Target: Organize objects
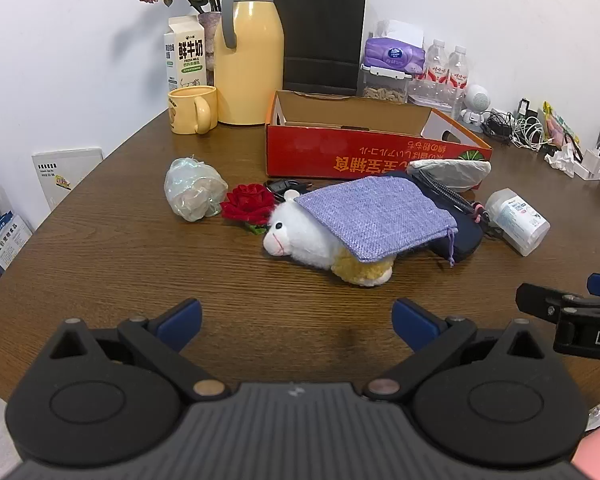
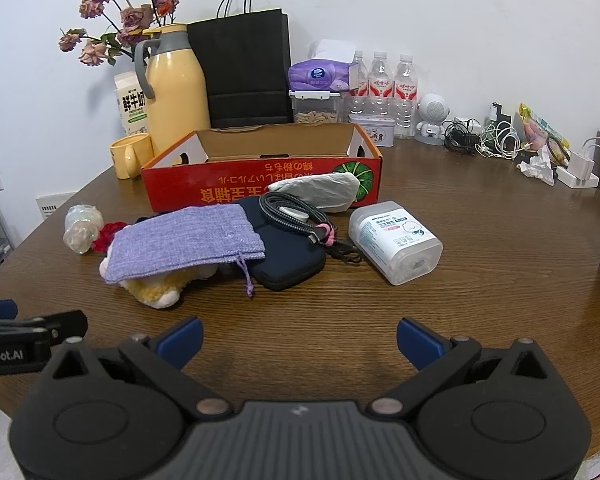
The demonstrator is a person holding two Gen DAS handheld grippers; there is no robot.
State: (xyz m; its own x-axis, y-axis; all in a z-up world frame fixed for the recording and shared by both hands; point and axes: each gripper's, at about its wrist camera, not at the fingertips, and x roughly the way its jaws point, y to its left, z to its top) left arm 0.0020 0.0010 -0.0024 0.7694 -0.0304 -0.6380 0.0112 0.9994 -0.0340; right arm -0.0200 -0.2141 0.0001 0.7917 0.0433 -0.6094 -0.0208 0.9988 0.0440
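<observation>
1. Above the near edge of the desk (image 1: 100,248), the left hand-held gripper (image 1: 297,322) hovers with its jaws spread wide, nothing between the blue pads and nothing touched.
2. The right hand-held gripper (image 2: 299,338) is likewise spread wide and empty, over bare wood just beside the left one.
3. In the middle of the desk lies a loose cluster: a lilac woven drawstring pouch (image 1: 376,216) draped over a fluffy white-and-yellow plush toy (image 1: 296,236), which lies on its side.
4. Left of the toy sit a red fabric rose (image 1: 247,204) and a crumpled clear plastic bundle (image 1: 194,190).
5. To the right, a dark soft zip case (image 2: 288,256) carries a coiled braided cable (image 2: 286,212); near it lies a clear rounded plastic tub (image 2: 396,240) with a white label, on its side.
6. A white crinkled packet (image 2: 320,192) leans against the red cardboard box (image 2: 204,188), which stands open just behind the cluster, its corrugated inside looking empty.
</observation>
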